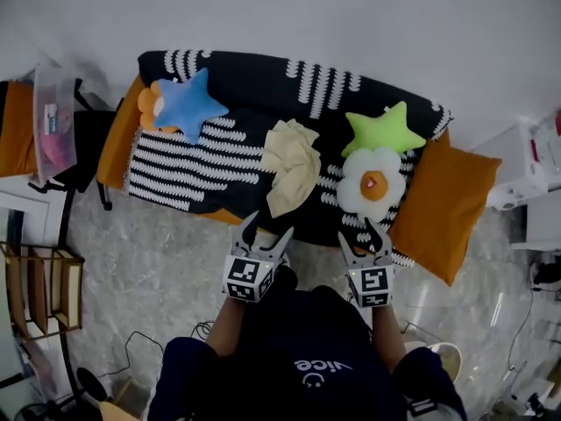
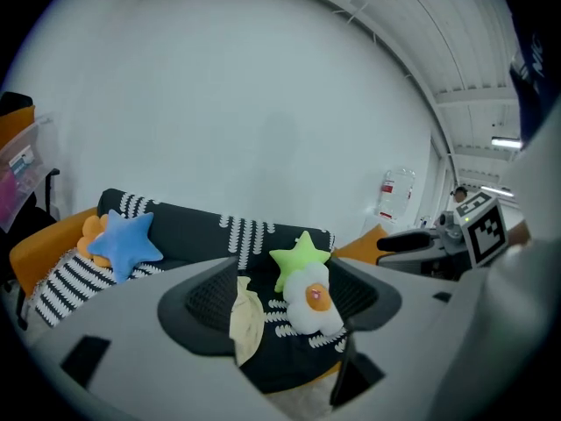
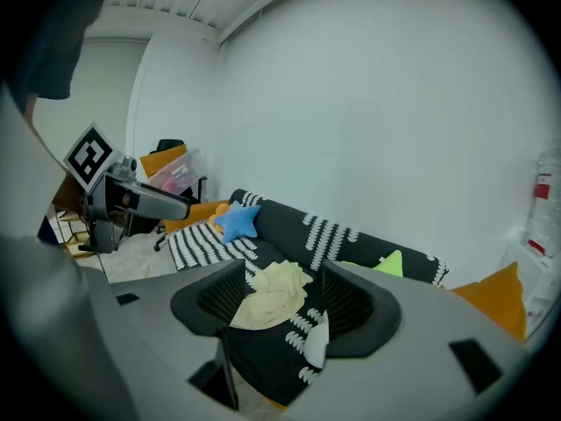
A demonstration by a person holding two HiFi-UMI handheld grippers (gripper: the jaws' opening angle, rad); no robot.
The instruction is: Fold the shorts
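The pale yellow shorts (image 1: pixel 292 167) lie crumpled in a heap at the middle of the sofa seat, on a black-and-white patterned throw (image 1: pixel 254 82). Both grippers hover over the floor just short of the sofa's front edge, apart from the shorts. My left gripper (image 1: pixel 266 232) is open and empty, below the heap. My right gripper (image 1: pixel 361 235) is open too, further right. In the left gripper view the shorts (image 2: pixel 245 318) show between the spread jaws of the gripper (image 2: pixel 279 310). The right gripper view frames the shorts (image 3: pixel 272 292) between its gripper's (image 3: pixel 285 310) jaws.
On the sofa sit a blue star cushion (image 1: pixel 186 103) at the left, and a green star cushion (image 1: pixel 383 130) and a fried-egg cushion (image 1: pixel 372 182) just right of the shorts. An orange cushion (image 1: pixel 447 202) leans at the right end. A wooden shelf (image 1: pixel 39 288) stands left, a white cabinet (image 1: pixel 530 174) right.
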